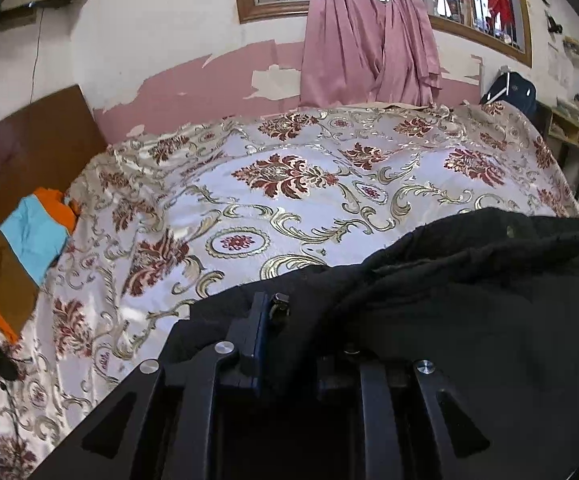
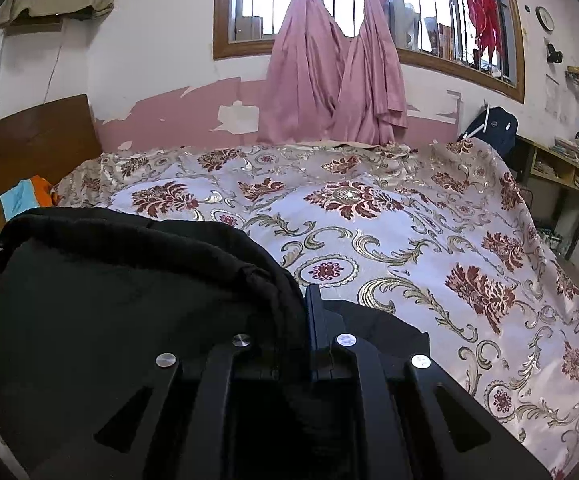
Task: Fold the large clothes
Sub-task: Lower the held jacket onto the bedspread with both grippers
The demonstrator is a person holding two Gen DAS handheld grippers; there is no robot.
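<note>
Folding is judged barely begun: the black garment (image 2: 129,300) is held bunched over the near edge of the bed (image 1: 289,208), clamped by the left tongs (image 1: 289,320) and right tongs (image 2: 309,320), no tidy fold being seen.

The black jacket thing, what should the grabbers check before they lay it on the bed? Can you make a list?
1. Left gripper pinching the black garment: ok, cloth bunches between its fingers.
2. Right gripper pinching it too: ok, shut on the cloth.
3. Bare room on the bedspread ahead: ok.
4. Orange and blue clothes out of the way: ok, they lie off at the headboard end.
5. Garment hanging flat, no twists: cannot tell, it is bunched close to both cameras.
6. Lower edge of garment clear of the bed: cannot tell, hidden.
</note>
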